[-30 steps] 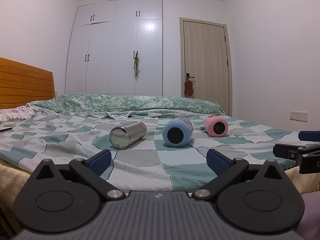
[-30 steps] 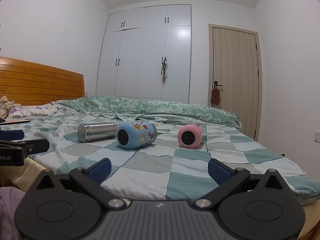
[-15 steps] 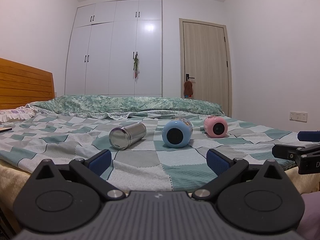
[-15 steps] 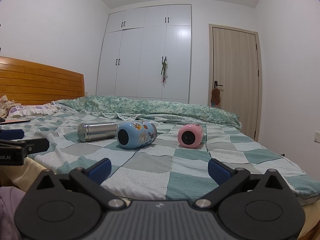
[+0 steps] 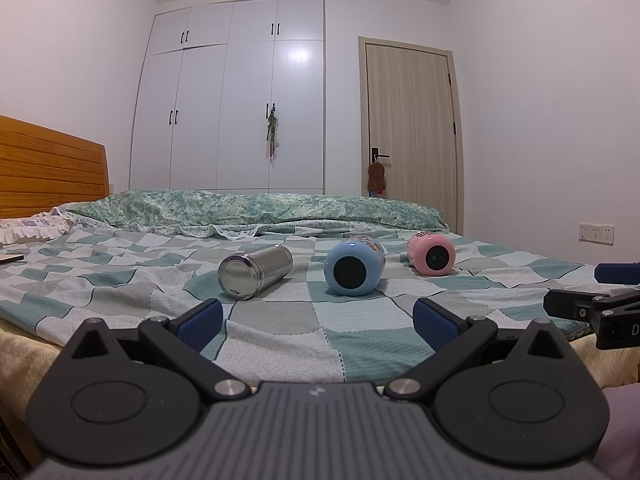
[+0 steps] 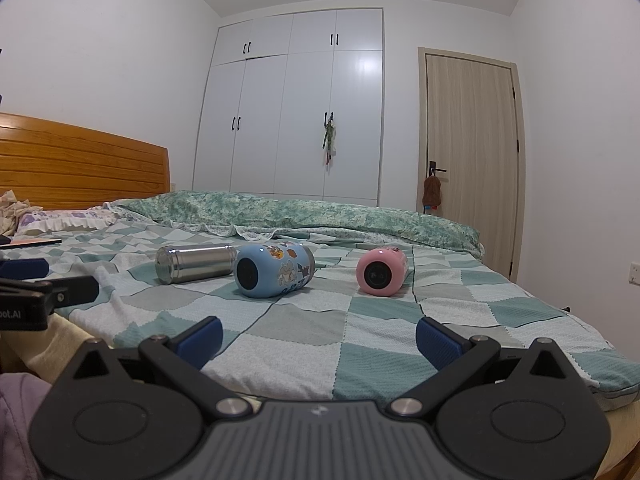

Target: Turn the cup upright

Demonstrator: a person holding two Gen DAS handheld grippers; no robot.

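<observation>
Left wrist view, nearest: the left gripper (image 5: 316,316) is seen with its blue-padded black fingers (image 5: 200,318) spread wide and nothing held between them, over the near edge of the bed.
Right wrist view, nearest: the right gripper (image 6: 318,332) is likewise spread wide and empty, its blue pads (image 6: 434,338) apart above the bed's near edge.
Grippers relative to each other: the right gripper is glimpsed at the right border of the left wrist view (image 5: 600,300), and the left gripper at the left border of the right wrist view (image 6: 36,288); they are held side by side, well short of the cups.
Bed surface: a green, grey and white checked quilt (image 5: 280,320) is spread over the bed.
Cups, all on their sides on the quilt, in a row:
- left: a cylindrical stainless-steel cup (image 5: 254,270) (image 6: 194,262), its flat end turned toward the cameras.
- middle: a rounded light-blue cup with cartoon stickers (image 5: 354,266) (image 6: 272,270), just beside the steel one, its dark round end facing forward.
- right: a rounded pink cup (image 5: 431,253) (image 6: 382,270), set apart from the blue one.
Behind the cups: a rumpled green floral duvet (image 5: 256,208) is laid across the bed.
Far left: an orange wooden headboard (image 6: 80,172) is seen.
Far wall: white wardrobe doors (image 5: 240,112) and a light wooden door (image 5: 412,132) are seen.
</observation>
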